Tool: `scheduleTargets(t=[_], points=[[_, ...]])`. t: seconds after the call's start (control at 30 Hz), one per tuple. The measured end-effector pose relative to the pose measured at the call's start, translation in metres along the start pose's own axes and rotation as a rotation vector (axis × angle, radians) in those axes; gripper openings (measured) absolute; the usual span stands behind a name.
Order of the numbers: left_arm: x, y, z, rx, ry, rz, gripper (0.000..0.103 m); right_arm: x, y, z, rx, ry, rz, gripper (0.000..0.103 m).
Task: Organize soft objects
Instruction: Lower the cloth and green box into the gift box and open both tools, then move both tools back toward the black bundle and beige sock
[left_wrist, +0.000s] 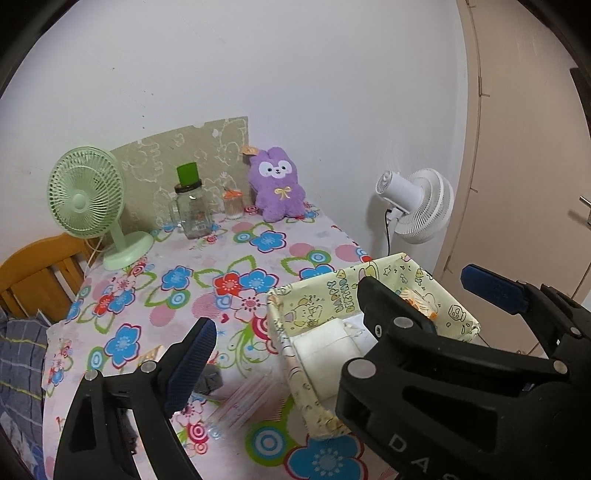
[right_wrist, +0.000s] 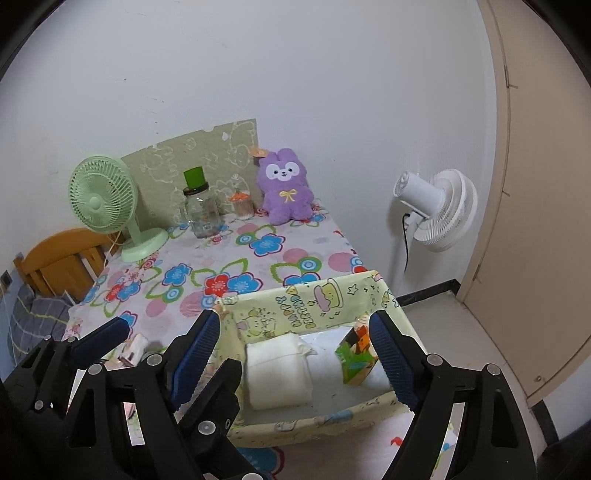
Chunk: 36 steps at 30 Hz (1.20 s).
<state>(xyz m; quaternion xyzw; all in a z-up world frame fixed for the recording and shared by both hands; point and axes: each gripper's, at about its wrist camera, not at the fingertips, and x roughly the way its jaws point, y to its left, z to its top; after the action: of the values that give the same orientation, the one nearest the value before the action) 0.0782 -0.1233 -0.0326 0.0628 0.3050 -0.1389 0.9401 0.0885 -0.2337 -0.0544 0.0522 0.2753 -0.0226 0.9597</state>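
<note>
In the left wrist view, the right gripper (left_wrist: 413, 295) hides the fabric bin's (left_wrist: 314, 295) interior toward three o'clock, covering half the folded white cloth (left_wrist: 325, 343).

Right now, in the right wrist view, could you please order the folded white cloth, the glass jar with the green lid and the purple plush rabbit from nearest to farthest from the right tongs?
1. Folded white cloth: in the fabric bin, between the right tongs.
2. Glass jar: mid-table, left of centre.
3. Purple plush rabbit: against the back wall.

a folded cloth (right_wrist: 277, 373) lies in the fabric box (right_wrist: 295, 302) on the table (right_wrist: 221, 258), plush rabbit (right_wrist: 286, 192) behind.
</note>
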Motion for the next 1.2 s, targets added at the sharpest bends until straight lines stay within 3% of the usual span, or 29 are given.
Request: scheduleTargets(t=[0.67, 1.2], points=[[-0.037, 0.049, -0.024, -0.036, -0.049, 0.061, 0.093, -0.031, 0.057, -0.015, -0.057, -0.050, 0.019, 0.088], [-0.036, 0.086, -0.059, -0.081, -0.055, 0.121, 0.093, -0.018, 0.098, -0.045, -0.091, -0.033, 0.090, 0.088]])
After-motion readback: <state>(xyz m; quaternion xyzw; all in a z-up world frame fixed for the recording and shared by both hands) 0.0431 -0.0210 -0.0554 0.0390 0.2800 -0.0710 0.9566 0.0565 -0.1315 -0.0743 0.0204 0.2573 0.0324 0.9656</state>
